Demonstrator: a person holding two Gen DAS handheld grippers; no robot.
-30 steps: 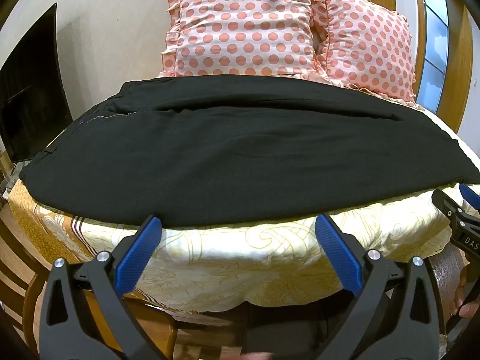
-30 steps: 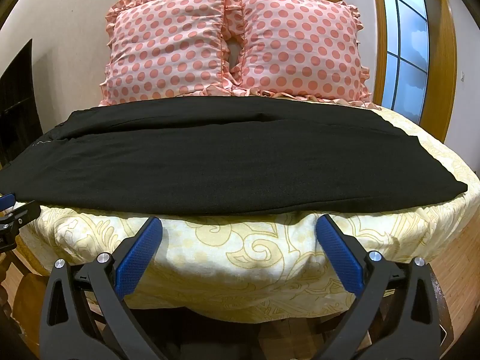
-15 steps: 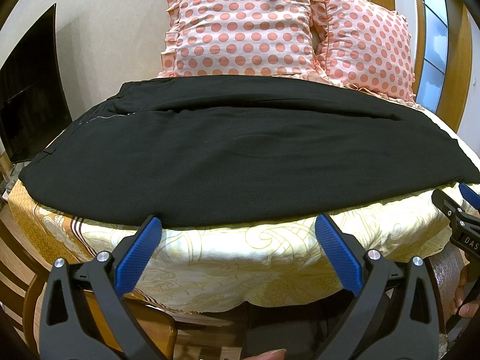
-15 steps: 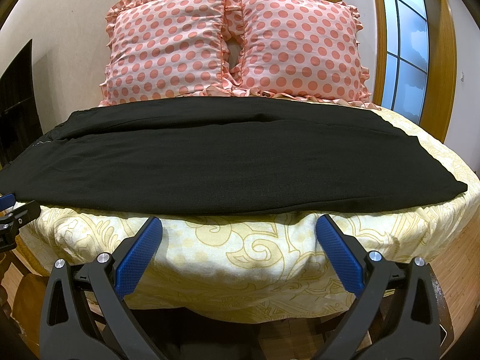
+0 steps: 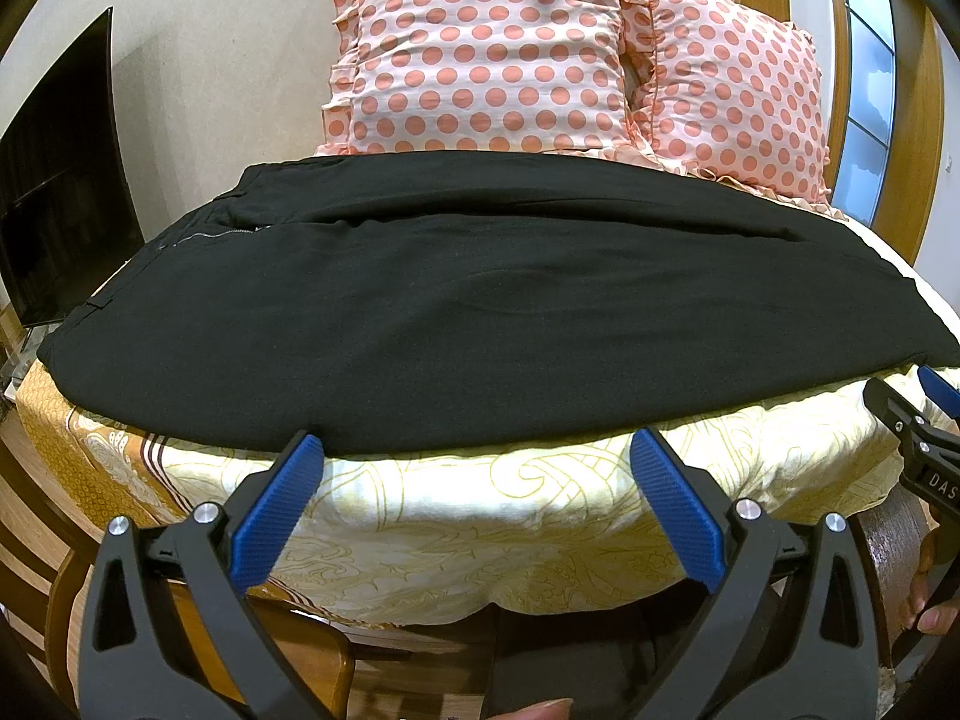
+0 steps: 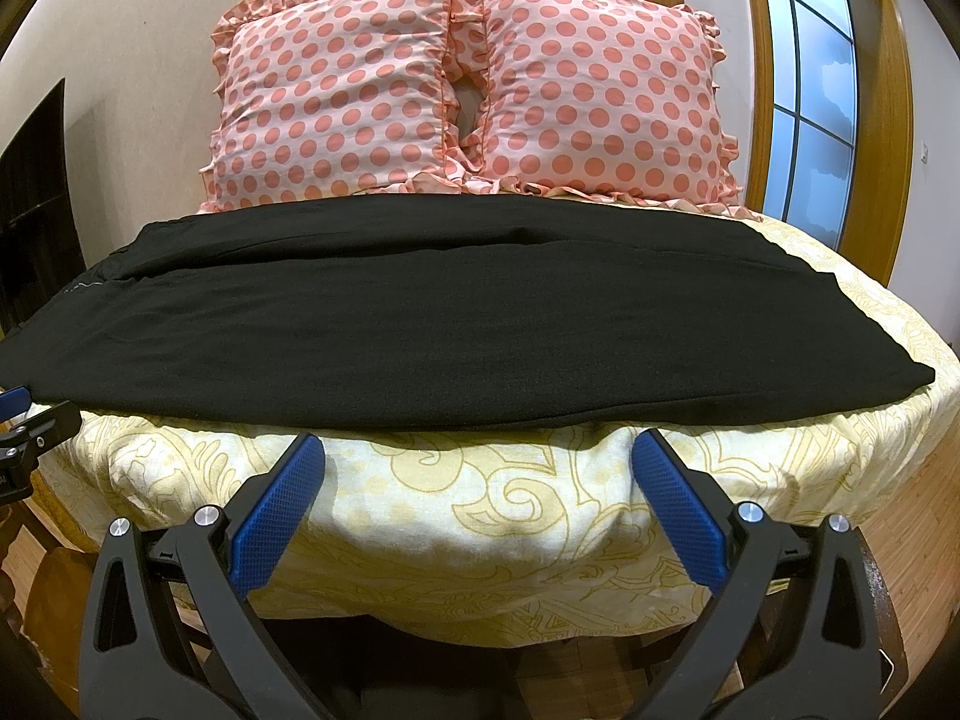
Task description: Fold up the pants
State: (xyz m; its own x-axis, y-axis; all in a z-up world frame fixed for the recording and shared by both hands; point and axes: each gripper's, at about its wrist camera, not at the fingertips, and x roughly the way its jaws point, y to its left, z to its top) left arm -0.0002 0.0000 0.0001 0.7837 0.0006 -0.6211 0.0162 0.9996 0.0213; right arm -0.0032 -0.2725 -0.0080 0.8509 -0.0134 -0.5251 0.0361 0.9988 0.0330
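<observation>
Black pants [image 5: 480, 312] [image 6: 420, 324] lie flat across the bed, folded lengthwise, with the waist and zipper at the left and the leg ends at the right. My left gripper [image 5: 477, 450] is open just in front of the near edge of the pants, nothing between its blue pads. My right gripper [image 6: 477, 450] is open too, held a little short of the pants' near edge over the bedspread. In the left wrist view the right gripper [image 5: 924, 414] shows at the right edge.
A cream bedspread with gold pattern [image 6: 510, 510] covers the bed. Two pink polka-dot pillows [image 6: 336, 84] [image 6: 600, 84] stand against the wall behind the pants. A dark screen [image 5: 54, 180] is at the left, a window [image 6: 810, 120] at the right. A wooden chair [image 5: 300, 660] stands below the bed's front.
Both grippers have barely moved; the left wrist view has crept slightly closer to the pants. Nothing was grasped or released.
</observation>
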